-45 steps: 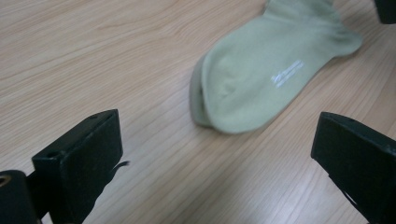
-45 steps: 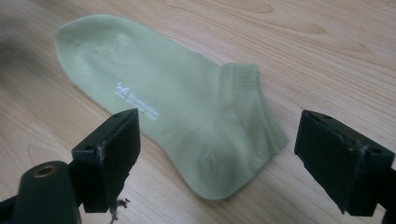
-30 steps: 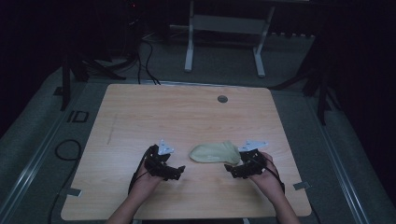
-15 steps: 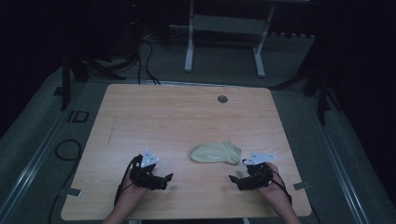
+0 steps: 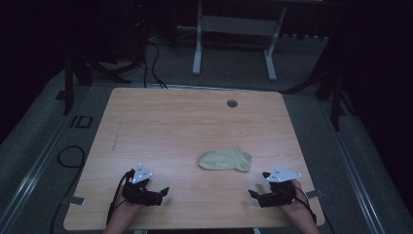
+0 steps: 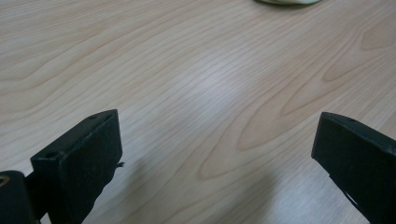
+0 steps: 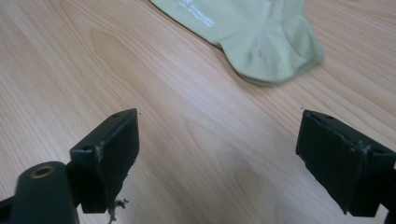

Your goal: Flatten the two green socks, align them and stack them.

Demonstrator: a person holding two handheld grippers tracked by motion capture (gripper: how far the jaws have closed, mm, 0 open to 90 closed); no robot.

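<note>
Pale green cotton sock [image 5: 225,160] lies flat mid-counter, long axis three-to-nine, at eleven o'clock from the nearer right tool [image 5: 260,197] and two o'clock from left tool [image 5: 157,194], both spread empty.

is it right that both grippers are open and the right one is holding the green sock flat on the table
Not quite. Both grippers are open, but the right gripper holds nothing: the green sock lies flat on the table, apart from both. The right gripper view shows bare wood between its wide-open jaws, the sock ahead of them. The left gripper is open too.
</note>
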